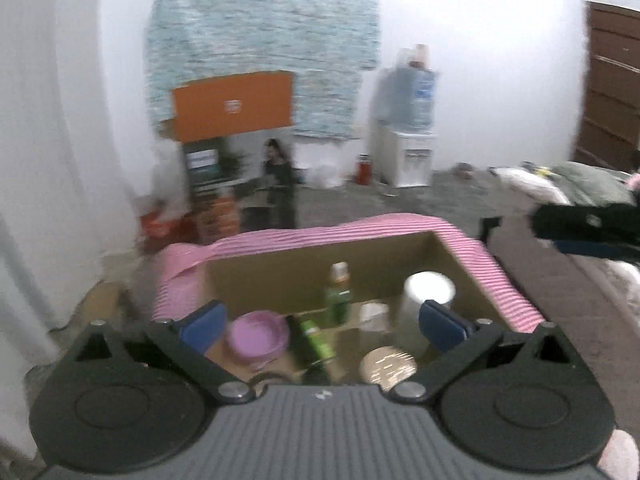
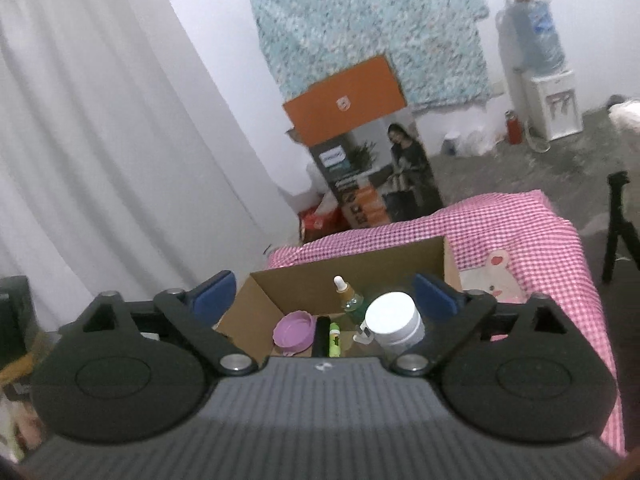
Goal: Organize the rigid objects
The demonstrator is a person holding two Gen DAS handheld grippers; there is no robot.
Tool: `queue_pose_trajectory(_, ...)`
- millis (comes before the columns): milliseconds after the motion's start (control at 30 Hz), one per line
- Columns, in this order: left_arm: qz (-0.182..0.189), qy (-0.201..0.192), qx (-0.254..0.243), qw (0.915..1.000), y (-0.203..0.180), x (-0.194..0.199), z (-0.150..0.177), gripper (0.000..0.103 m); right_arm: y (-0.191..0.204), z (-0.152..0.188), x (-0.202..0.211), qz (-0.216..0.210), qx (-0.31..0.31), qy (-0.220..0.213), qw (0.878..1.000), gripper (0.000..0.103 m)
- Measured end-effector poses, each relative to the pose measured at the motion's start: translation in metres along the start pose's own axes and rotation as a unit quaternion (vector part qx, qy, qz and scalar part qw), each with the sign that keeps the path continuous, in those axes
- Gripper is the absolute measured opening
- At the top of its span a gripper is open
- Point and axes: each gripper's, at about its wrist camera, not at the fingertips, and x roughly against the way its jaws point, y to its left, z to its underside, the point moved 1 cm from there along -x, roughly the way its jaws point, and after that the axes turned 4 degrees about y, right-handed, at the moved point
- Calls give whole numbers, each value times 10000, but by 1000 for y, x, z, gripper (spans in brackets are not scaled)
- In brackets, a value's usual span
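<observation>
An open cardboard box (image 1: 280, 264) stands on a pink checked cloth (image 1: 496, 268). Inside it are a purple bowl (image 1: 258, 338), a green dropper bottle (image 1: 338, 296), a dark green tube (image 1: 314, 342), a white jar (image 1: 426, 300) and a gold lid (image 1: 388, 366). My left gripper (image 1: 324, 320) is open and empty, above the box's near side. In the right wrist view the box (image 2: 360, 268), bowl (image 2: 294, 332), dropper bottle (image 2: 348, 298), tube (image 2: 334, 338) and white jar (image 2: 396, 322) show. My right gripper (image 2: 326, 294) is open and empty above the box; it also shows at the right of the left view (image 1: 560, 224).
An orange-topped printed carton (image 2: 360, 144) stands behind the cloth against a white wall with a teal hanging (image 2: 368, 28). A water dispenser (image 2: 544, 80) and a red flask (image 2: 514, 128) are at the back right. A black tripod (image 2: 618, 224) stands at the right. White curtains (image 2: 100, 120) hang left.
</observation>
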Motion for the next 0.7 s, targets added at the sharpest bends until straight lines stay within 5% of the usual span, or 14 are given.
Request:
queue_pose_trajectory(167, -445, 140, 55, 9989, 8, 5, 18, 103, 13, 35, 6, 446, 78, 3, 9990, 102)
queue_pose_trajectory(700, -685, 615, 367, 9951, 32, -19, 61, 103, 69, 106, -47, 2125, 1051, 461, 9704, 102)
